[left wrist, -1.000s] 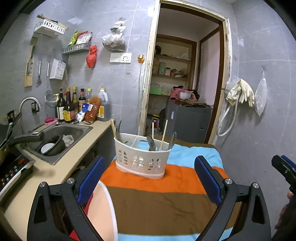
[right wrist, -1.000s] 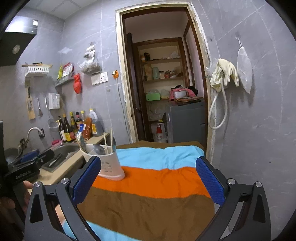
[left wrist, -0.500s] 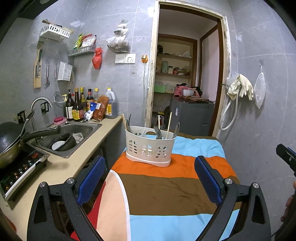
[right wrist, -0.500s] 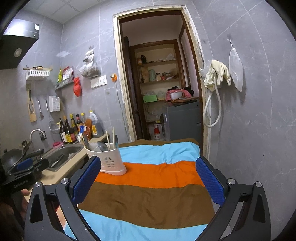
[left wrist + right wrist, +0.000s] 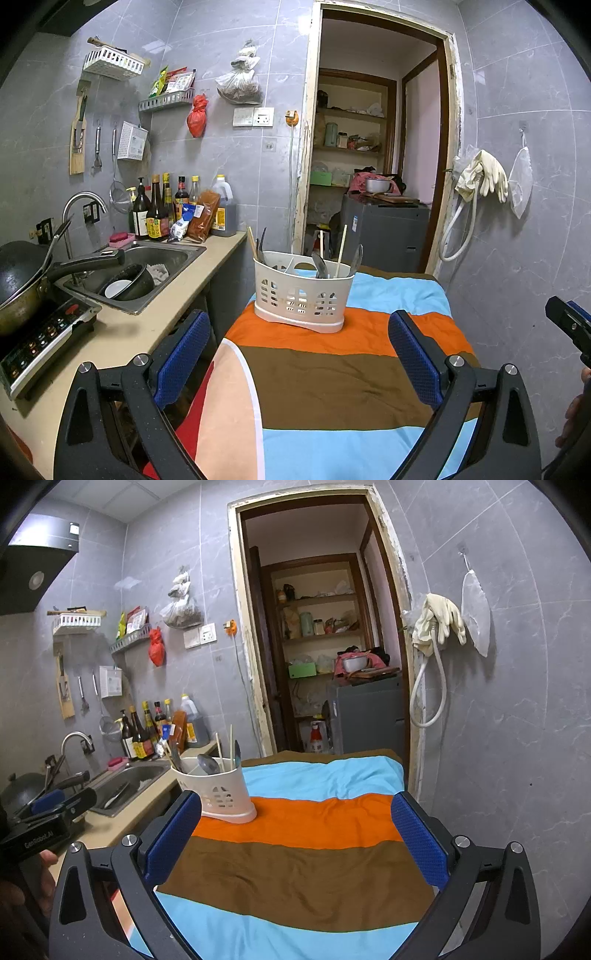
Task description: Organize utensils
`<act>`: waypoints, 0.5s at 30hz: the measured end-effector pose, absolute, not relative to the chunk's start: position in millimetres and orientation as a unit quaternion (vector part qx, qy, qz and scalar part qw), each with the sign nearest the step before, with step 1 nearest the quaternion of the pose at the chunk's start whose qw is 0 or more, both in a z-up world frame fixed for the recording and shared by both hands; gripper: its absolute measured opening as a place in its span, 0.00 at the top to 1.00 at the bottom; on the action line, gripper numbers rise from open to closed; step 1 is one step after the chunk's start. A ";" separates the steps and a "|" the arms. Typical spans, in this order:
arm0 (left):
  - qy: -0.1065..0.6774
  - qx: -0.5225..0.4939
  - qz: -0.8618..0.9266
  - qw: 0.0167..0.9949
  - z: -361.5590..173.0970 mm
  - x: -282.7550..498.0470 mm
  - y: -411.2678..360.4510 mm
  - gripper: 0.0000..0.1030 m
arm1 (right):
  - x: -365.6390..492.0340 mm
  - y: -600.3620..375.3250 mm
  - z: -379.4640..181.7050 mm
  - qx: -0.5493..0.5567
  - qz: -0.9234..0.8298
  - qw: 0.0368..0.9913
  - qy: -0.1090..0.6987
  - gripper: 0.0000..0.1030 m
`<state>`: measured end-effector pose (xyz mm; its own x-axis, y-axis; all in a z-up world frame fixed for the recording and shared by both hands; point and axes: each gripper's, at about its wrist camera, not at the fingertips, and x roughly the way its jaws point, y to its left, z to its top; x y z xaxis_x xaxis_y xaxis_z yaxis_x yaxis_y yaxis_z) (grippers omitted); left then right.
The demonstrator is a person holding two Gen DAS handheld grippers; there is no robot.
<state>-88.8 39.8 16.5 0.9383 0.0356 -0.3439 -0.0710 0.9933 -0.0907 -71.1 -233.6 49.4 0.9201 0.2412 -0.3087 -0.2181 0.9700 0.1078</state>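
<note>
A white slotted utensil basket (image 5: 302,297) stands on the orange stripe of a striped cloth (image 5: 332,384). It holds chopsticks, a spoon, a fork and other metal utensils upright. It also shows in the right wrist view (image 5: 218,794) at the cloth's left edge. My left gripper (image 5: 299,354) is open and empty, held back from the basket above the cloth. My right gripper (image 5: 295,838) is open and empty, to the right of the basket over the cloth (image 5: 306,856).
A counter (image 5: 122,336) runs along the left with a sink (image 5: 144,273), a wok (image 5: 18,280) on an induction cooker and sauce bottles (image 5: 155,214). A grey wall (image 5: 524,258) is close on the right. A doorway (image 5: 373,147) opens behind the cloth-covered table.
Both grippers have pulled back and risen from the basket. It now looks smaller and farther off, with more cloth showing in front. Both stay open and empty.
</note>
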 end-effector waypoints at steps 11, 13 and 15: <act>0.174 -0.050 0.026 0.983 17.1 -87.8 40.2 0.08 | -70.4 -232.7 49.8 0.035 0.117 0.979 0.163 0.00; 0.174 -0.050 0.027 0.983 16.9 -87.3 40.3 0.08 | -70.7 -232.8 49.3 0.035 0.117 0.979 0.162 0.00; 0.174 -0.050 0.026 0.983 17.1 -87.7 39.8 0.08 | -70.4 -232.6 49.3 0.035 0.117 0.979 0.162 0.00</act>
